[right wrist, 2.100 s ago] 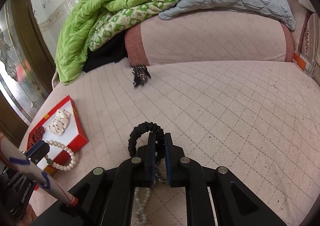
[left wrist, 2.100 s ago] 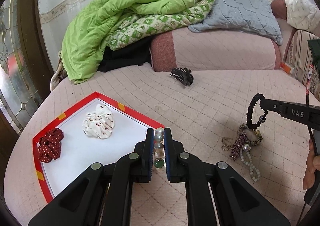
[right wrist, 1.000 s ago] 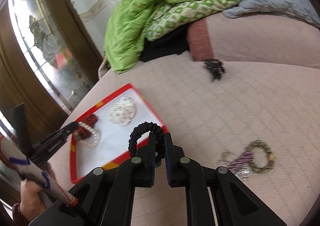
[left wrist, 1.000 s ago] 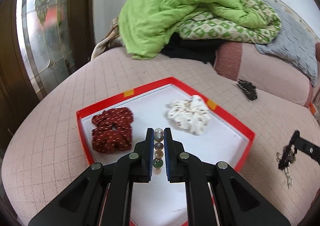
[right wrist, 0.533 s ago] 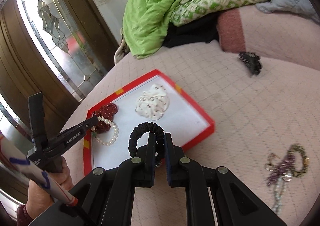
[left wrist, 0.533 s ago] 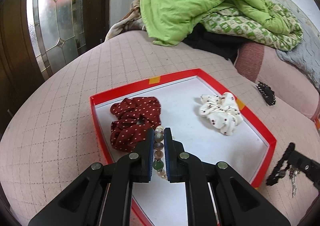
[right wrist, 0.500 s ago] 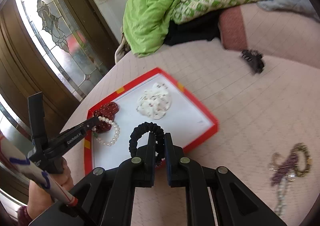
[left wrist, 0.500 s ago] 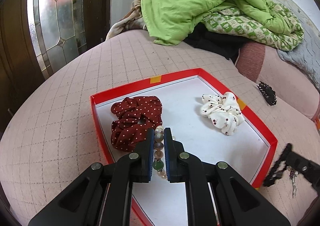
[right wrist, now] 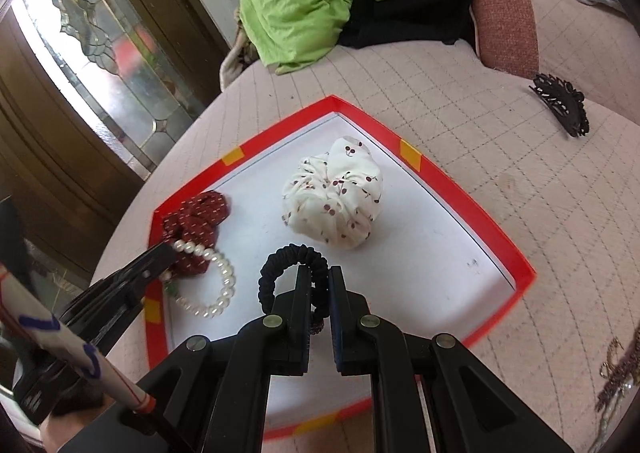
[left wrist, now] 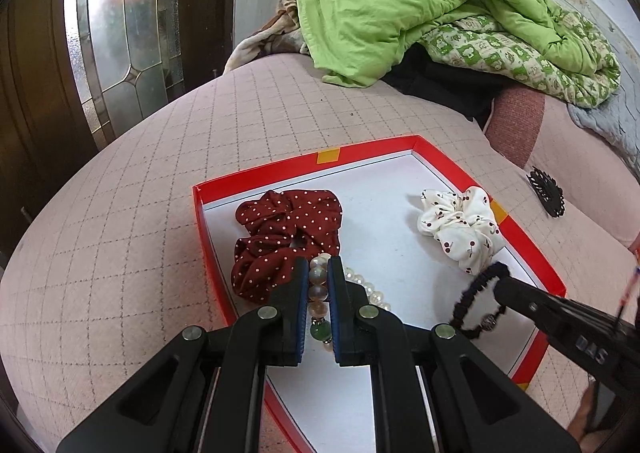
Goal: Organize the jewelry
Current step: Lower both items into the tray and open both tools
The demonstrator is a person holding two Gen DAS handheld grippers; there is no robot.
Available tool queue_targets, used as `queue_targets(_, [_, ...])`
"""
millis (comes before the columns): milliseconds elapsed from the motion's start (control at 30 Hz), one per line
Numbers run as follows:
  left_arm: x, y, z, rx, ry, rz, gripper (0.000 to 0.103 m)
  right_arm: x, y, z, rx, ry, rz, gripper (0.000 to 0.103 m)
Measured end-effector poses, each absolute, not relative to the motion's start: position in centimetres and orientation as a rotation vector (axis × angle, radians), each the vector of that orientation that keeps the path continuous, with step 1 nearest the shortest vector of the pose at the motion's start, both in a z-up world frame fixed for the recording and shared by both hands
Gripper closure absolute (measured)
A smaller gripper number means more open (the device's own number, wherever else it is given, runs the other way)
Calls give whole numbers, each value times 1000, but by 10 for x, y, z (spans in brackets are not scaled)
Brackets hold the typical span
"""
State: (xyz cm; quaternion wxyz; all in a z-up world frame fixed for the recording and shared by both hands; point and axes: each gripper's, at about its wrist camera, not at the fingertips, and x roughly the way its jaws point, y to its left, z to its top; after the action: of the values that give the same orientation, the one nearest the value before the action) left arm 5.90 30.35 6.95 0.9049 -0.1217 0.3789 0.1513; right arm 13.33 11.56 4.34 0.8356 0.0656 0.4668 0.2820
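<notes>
Low in the frame, the left gripper (left wrist: 318, 285) clamps a pearl bracelet (left wrist: 318, 295) over the red tray (left wrist: 256, 177) beside the maroon scrunchie (left wrist: 284, 237), while the right gripper (right wrist: 319, 287) at lower centre grips a black hair tie (right wrist: 294, 259) above the tray's white floor.

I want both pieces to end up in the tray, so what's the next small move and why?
Probably open the left gripper and let go of the pearl bracelet: its loop already lies on the white floor of the tray, beside the red scrunchie. The right gripper holds the black hair tie above bare floor and could lower next.
</notes>
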Motion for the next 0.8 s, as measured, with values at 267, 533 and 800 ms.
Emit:
queue_targets(267, [61,303,69,-234,784,312,94,158,132,38,110,999,553,94])
queue_targets(533, [61,296,72,-209,777,313,90,158,127,36,122,1021,545,88])
queue_targets(800, [57,285,85,-191,726,318,73,143,107,57,151,975,558,71])
